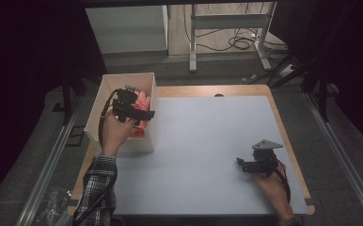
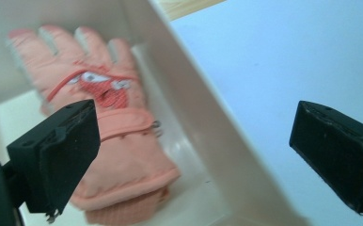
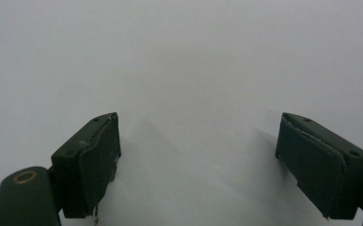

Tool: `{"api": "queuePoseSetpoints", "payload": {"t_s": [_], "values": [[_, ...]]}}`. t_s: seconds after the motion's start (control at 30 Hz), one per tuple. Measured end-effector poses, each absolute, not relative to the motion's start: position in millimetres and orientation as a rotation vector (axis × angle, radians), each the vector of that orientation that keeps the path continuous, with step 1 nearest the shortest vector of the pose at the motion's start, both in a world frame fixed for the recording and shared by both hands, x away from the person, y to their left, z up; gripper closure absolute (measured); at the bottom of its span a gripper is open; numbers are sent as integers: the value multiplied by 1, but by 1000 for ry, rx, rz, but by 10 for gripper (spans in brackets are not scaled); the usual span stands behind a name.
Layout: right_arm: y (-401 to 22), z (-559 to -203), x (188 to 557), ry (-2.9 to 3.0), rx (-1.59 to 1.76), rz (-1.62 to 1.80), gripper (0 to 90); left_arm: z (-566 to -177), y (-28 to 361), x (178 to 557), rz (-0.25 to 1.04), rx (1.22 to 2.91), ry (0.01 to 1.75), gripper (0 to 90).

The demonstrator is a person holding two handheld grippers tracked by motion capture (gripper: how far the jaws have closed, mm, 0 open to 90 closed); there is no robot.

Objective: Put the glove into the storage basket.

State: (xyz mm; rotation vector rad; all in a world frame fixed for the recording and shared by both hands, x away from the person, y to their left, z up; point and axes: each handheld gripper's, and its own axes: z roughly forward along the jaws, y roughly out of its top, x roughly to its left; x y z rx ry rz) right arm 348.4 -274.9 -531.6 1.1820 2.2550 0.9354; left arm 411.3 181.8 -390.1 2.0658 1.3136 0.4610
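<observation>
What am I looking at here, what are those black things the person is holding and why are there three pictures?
There is no robot: a person at a table holds a hand-held gripper in each hand, each with two black jaws. The high view looks down from above the person's side. There the left gripper hangs over a white box at the table's left edge, and the right gripper rests low over the pale sheet that covers the table.

The other two pictures come from cameras riding on the grippers, looking along their own jaws. The left gripper view shows a pink glove lying inside the box, with the jaws wide apart straddling the box wall. The right gripper view shows its jaws apart above the bare sheet.

Nothing is held by either gripper.
</observation>
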Motion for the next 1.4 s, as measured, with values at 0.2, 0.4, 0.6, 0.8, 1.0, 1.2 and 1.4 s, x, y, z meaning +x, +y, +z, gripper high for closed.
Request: {"api": "queuePoseSetpoints", "payload": {"t_s": [0.2, 0.4, 0.6, 0.8, 1.0, 1.2, 1.4], "values": [[-275, -532, 348, 2255, 1182, 936, 147, -383, 160, 403, 440, 2082, 1219, 26], [-275, -532, 348, 2256, 1181, 937, 147, -383, 138, 395, 422, 2102, 1135, 25], [-275, -532, 348, 2255, 1181, 937, 147, -384, 117, 387, 411, 2113, 1063, 25], [-275, -532, 348, 2257, 1180, 936, 147, -389, 100, 377, 394, 2123, 1001, 25], [-275, -531, 348, 2258, 1183, 935, 146, -400, 85, 367, 357, 2125, 947, 25], [-275, -531, 348, 2257, 1186, 935, 147, -415, 73, 357, 335, 2134, 906, 25], [-275, -531, 348, 2260, 1183, 934, 147, -432, 65, 349, 325, 2151, 878, 25]]}}
